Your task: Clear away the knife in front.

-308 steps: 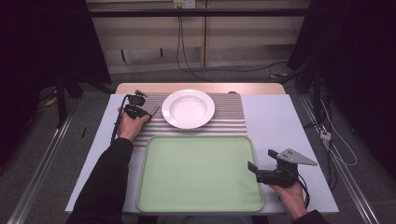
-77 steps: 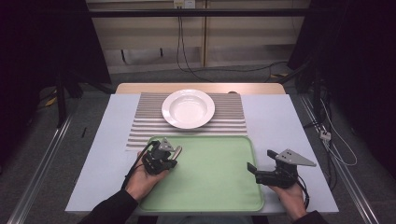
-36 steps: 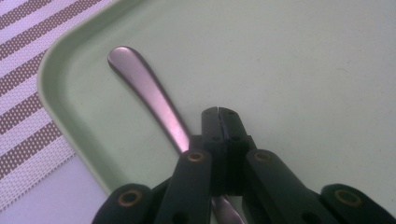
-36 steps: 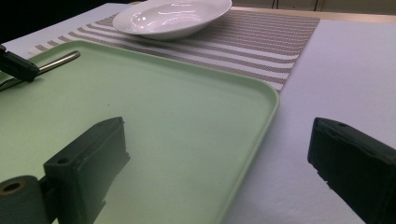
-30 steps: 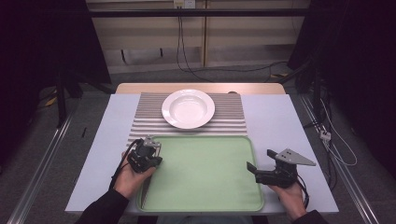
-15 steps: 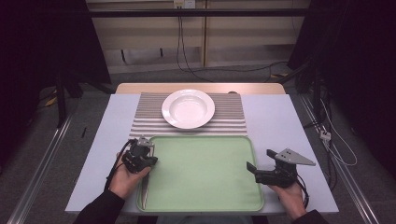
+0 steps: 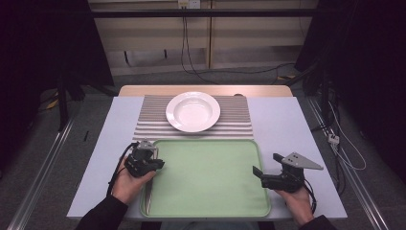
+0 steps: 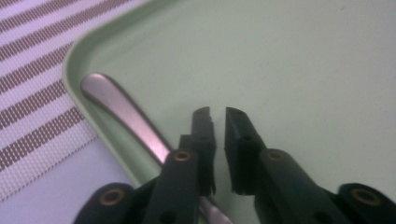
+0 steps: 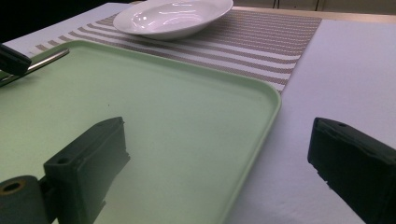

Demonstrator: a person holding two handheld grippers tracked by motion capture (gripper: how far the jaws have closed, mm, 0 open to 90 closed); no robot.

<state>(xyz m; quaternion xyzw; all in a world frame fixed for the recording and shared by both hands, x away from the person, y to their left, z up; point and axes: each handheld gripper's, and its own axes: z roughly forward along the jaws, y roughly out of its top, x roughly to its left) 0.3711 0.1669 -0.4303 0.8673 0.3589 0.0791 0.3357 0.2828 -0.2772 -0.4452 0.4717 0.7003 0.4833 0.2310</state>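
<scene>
Dim room, dark curtains at both sides, cables on the floor beyond; one pale bench (image 7: 287, 124) in the middle.

Left claw (image 7: 152, 162): one, held in the person's left hand (image 7: 128, 183), forearm entering from the bottom edge. It sits over the near-left corner of the tray, pointing toward the tray's middle. Jaws nearly closed, a thin gap between them, nothing gripped; the left gripper view (image 8: 218, 122) shows this.

Right claw (image 7: 259, 174): one, held in the right hand (image 7: 298, 200), at the tray's right rim, pointing left across it. Jaws spread wide, empty; in the right gripper view (image 9: 219, 154) one jaw stands over the tray and the other over the bare bench.

Utensil (image 8: 123, 114): one, metal, lying inside the tray along its left rim. The left gripper view shows its rounded handle end near the corner, passing just beside and under the left jaw; the working end is hidden. The high view gives it as a thin bright line (image 7: 149, 197).

Tray (image 7: 210, 191): one, light green, flat, near edge of the bench.

Placemat (image 7: 239, 125): one, striped, beyond the tray, its near edge at the tray's far rim.

Plate (image 7: 193, 111): one, white, deep, on the placemat.
</scene>
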